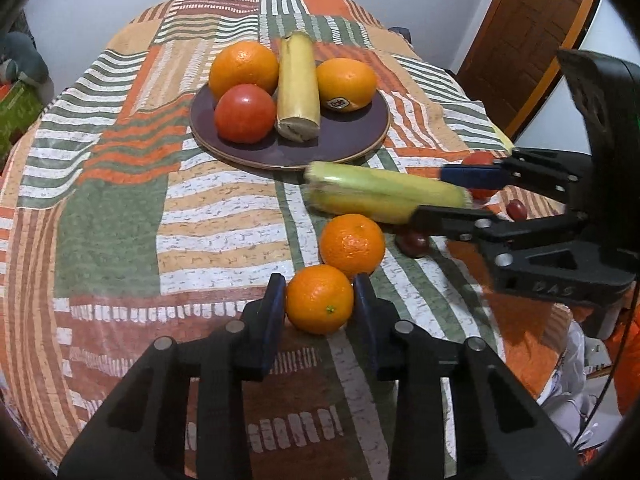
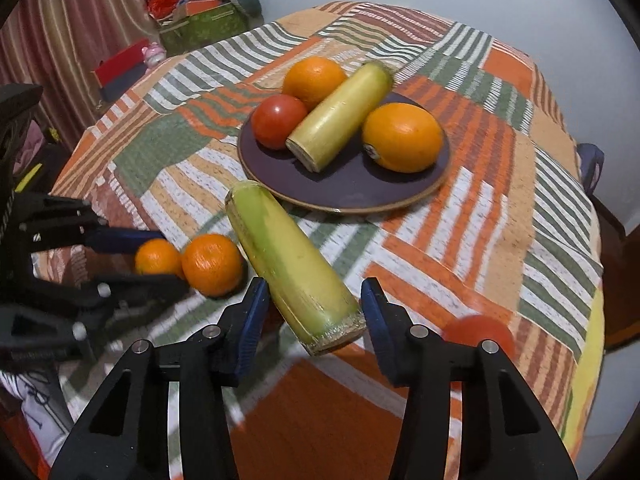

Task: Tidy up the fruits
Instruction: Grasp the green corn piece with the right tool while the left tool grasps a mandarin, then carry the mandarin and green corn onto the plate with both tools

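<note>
A dark plate holds two oranges, a red tomato and a yellow-green cut stalk piece. My left gripper is shut on a small orange on the cloth, pads against both its sides. A second small orange touches it. My right gripper is shut on a second yellow-green stalk piece, which is held off the table just short of the plate.
A patchwork cloth covers the round table. A red tomato and dark grapes lie near the right gripper. Boxes and clutter stand beyond the far edge. A wooden door is at right.
</note>
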